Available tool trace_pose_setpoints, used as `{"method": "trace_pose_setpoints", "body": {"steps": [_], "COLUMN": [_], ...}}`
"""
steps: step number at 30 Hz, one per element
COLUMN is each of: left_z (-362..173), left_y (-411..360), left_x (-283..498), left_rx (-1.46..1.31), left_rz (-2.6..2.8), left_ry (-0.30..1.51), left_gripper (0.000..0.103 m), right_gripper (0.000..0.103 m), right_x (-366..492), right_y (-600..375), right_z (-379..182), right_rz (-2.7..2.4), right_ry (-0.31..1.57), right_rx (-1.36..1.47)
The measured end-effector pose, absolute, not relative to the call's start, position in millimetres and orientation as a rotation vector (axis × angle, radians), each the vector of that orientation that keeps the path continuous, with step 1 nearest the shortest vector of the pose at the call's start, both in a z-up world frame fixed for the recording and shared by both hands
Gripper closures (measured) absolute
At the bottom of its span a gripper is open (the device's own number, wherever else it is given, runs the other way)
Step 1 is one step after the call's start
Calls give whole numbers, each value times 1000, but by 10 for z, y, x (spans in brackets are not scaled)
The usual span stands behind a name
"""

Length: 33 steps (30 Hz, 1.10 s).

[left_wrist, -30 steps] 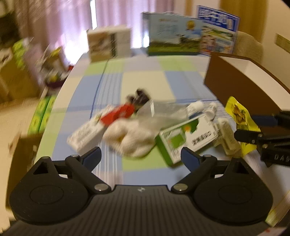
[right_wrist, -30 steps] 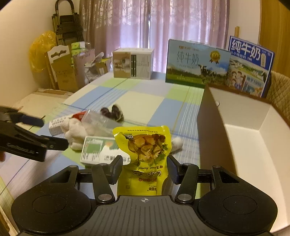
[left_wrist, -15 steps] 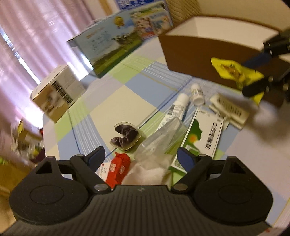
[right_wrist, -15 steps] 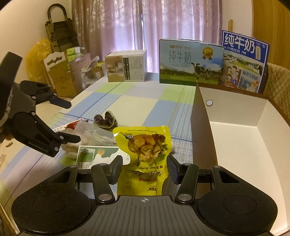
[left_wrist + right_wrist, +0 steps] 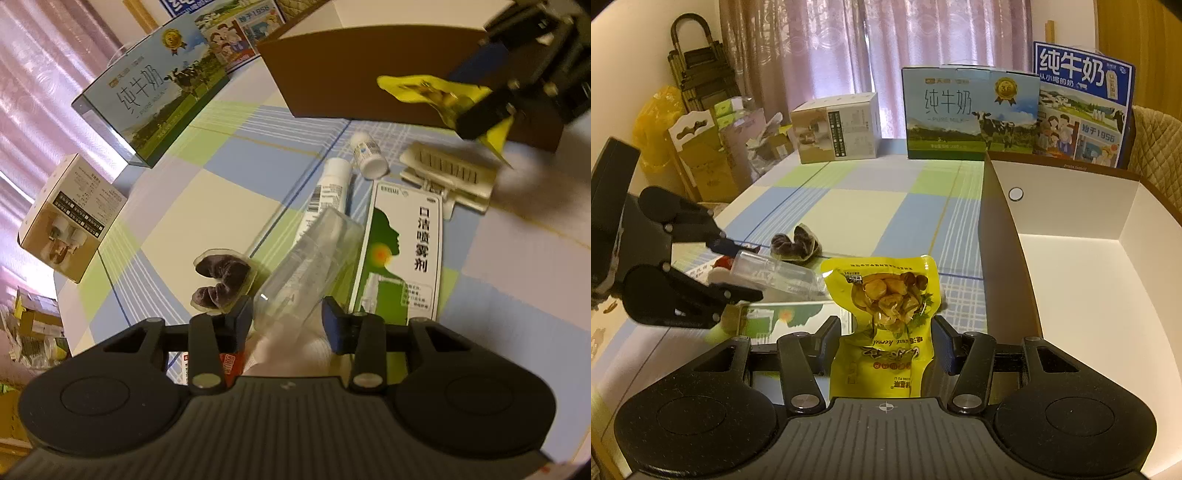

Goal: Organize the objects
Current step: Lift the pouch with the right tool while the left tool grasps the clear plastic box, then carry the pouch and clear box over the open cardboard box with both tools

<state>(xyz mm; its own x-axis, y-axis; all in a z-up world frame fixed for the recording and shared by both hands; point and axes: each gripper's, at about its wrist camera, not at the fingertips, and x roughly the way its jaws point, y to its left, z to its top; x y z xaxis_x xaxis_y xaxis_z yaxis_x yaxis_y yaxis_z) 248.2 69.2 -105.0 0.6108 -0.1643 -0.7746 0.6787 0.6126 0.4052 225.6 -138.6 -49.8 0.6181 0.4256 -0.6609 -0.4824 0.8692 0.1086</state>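
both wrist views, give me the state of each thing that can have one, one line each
left claw: jaws just closing, pads at the clear plastic bottle
clear plastic bottle: lying on its side, on the pile
right claw: shut on the yellow snack pouch
yellow snack pouch: sealed, held upright off the table
cardboard box: open, nothing seen inside
small white bottle: capped, lying down
green spray box: closed, lying flat
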Motion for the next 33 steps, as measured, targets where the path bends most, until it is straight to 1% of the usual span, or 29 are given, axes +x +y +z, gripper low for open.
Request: {"method": "trace_pose_setpoints", "body": {"steps": [4,10,19,28,33], "left_z": [-1007,-825,-551,-49,181], "left_y": [702,753,756,664,487], "left_x": [2439,2364,2177,1917,1771], "left_rx": [743,623,463,330,314], "left_rz": [-541,-493,-406,-357,-382], "left_ry": [725,686,689,645,612], "left_gripper": [72,77,77,77,77], "right_gripper": [53,53,53,53,53], "right_x": [2261,2246,2144,1990,1875], "right_y": [-1391,-1407,-1393,-1477,-1631], "right_z": [-506,-460,-306,-13,153], "right_rz": [521,524,537,525,501], "right_ry": [737,722,683,631,606], "right_rx": [-77,-66,-76,-69,-66]}}
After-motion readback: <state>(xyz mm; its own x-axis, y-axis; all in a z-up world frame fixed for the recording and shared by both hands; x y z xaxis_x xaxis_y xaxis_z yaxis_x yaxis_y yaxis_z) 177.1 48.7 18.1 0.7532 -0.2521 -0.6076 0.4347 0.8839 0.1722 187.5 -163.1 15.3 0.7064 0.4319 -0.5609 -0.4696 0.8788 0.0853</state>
